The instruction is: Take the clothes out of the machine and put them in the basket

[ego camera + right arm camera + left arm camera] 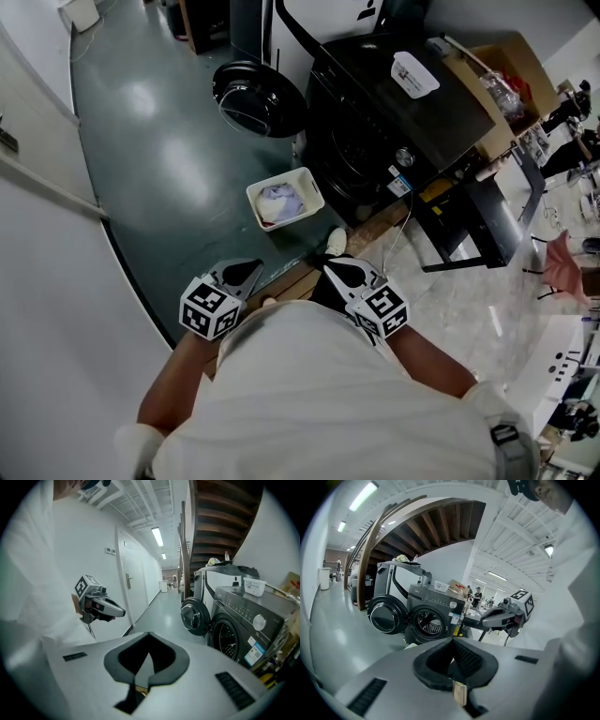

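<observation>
Clothes [279, 200]: in basket [253, 199], ahead of the fingers [242, 275]
Machine [375, 131]: door [258, 98] open (beyond basket)
Left gripper [246, 272], right gripper [339, 270]: fingers together, empty

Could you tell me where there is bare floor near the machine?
The green floor between the white wall and the basket and open door is bare. Right of the machine, a table and cardboard box crowd in.

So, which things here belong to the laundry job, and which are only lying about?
For the job: washing machine, its open door, white basket, clothes in it, left claw, right claw, both shut.
Lying about: plastic container on the machine, cardboard box beside it.
</observation>
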A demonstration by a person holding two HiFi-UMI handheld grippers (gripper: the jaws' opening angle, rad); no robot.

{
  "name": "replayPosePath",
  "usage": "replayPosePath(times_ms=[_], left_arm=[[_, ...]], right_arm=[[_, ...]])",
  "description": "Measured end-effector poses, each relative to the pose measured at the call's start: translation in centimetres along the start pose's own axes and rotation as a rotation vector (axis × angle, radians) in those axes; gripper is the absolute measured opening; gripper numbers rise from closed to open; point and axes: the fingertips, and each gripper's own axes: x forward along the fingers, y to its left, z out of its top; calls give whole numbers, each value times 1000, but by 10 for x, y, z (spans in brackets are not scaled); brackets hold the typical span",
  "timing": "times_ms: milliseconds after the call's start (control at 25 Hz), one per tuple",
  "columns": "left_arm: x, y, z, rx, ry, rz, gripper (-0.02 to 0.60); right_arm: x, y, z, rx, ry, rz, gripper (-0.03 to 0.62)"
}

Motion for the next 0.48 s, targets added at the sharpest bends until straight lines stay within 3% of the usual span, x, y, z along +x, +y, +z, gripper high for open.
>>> replayPosePath(times_ms=[480], left_arm=[[-1,-3,-14,-21,13,-2,-3]], right_arm=[[3,8,-9,13,5,7,5]])
